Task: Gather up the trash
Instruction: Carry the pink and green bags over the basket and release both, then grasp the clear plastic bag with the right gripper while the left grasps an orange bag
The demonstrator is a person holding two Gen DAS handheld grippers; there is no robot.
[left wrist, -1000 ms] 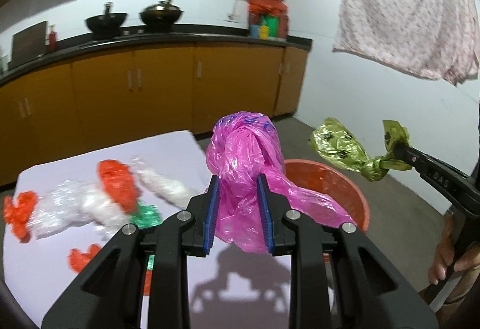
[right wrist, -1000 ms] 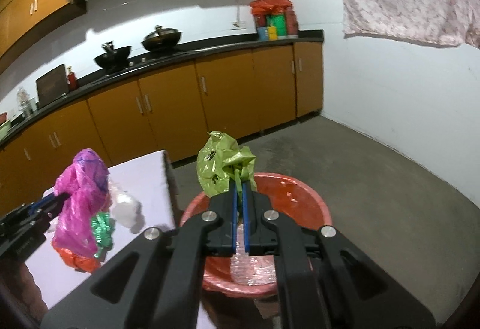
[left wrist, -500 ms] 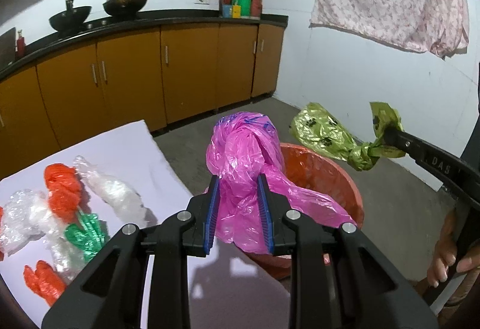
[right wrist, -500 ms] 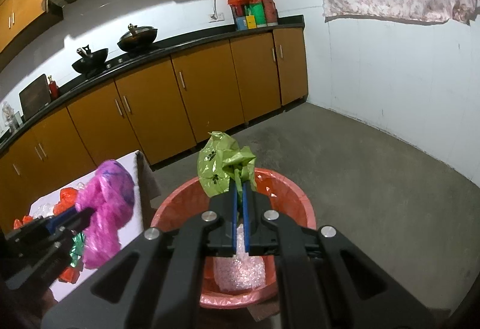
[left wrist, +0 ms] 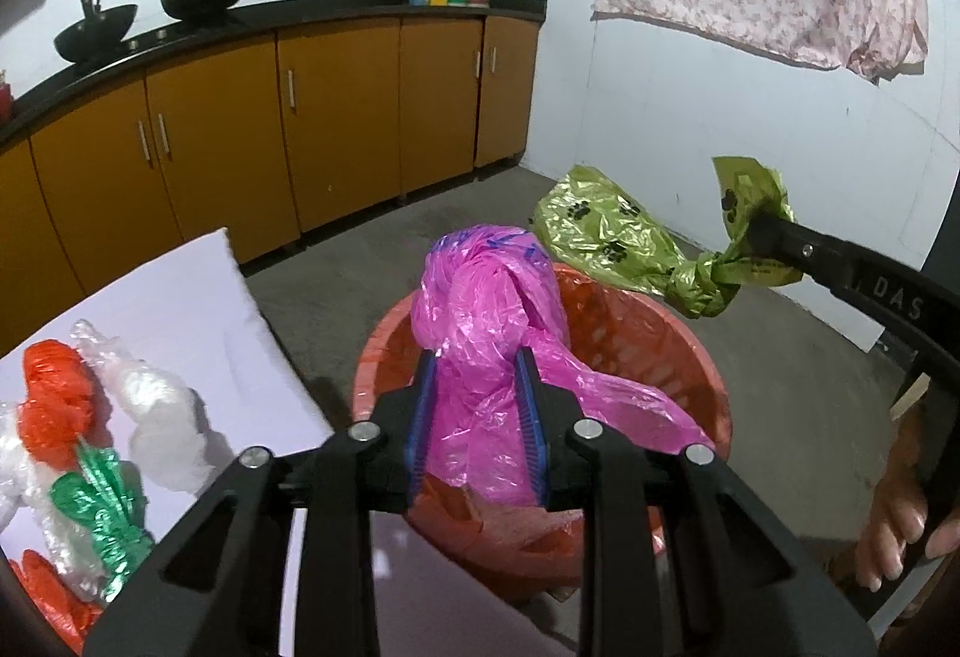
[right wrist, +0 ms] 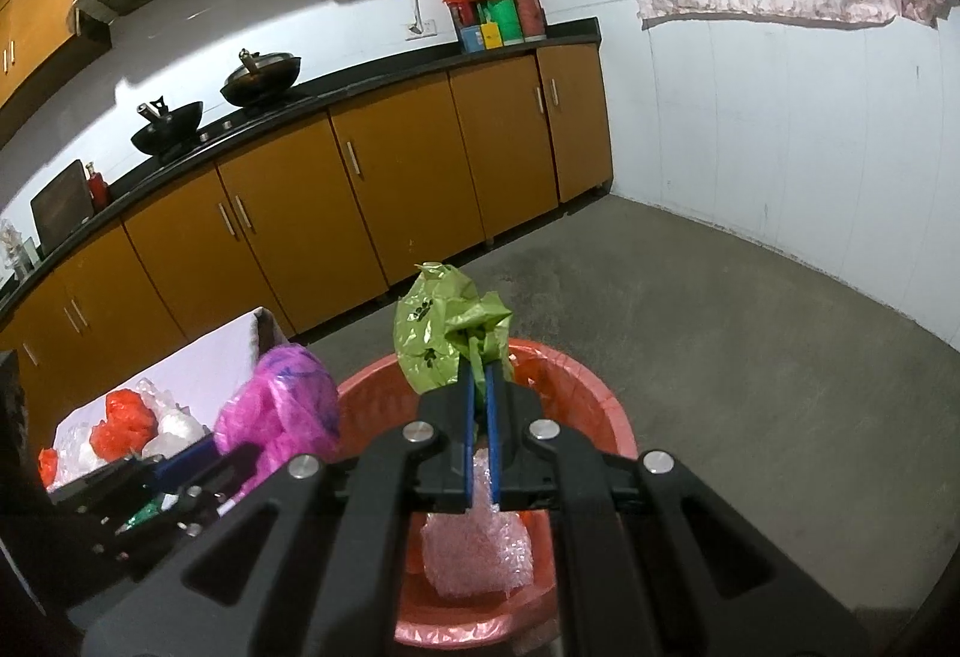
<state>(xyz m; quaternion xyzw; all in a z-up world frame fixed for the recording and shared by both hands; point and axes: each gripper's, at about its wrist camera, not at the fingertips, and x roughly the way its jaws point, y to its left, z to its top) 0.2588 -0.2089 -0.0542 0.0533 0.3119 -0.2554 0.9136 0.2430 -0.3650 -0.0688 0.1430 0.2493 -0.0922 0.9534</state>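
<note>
My left gripper (left wrist: 474, 357) holds a crumpled pink plastic bag (left wrist: 486, 309) over the near rim of the red basin (left wrist: 648, 333); its jaws are opening, with the pads still against the bag. In the right wrist view my right gripper (right wrist: 478, 375) pinches the knotted end of a green paw-print bag (right wrist: 432, 333) above the basin (right wrist: 588, 399). Those jaws are opening too, the bag still caught between them. A clear bubble-wrap wad (right wrist: 480, 549) lies in the basin.
Left of the basin stands a table under a white cloth (left wrist: 198, 297) with orange (left wrist: 54, 405), white (left wrist: 150, 405) and green (left wrist: 108, 513) crumpled bags. Orange cabinets line the far wall. A person's hand (left wrist: 900, 525) grips the right tool.
Both grippers have moved from the table side over the red basin and sunk toward it, each carrying its bag. The basin now fills more of both views.
</note>
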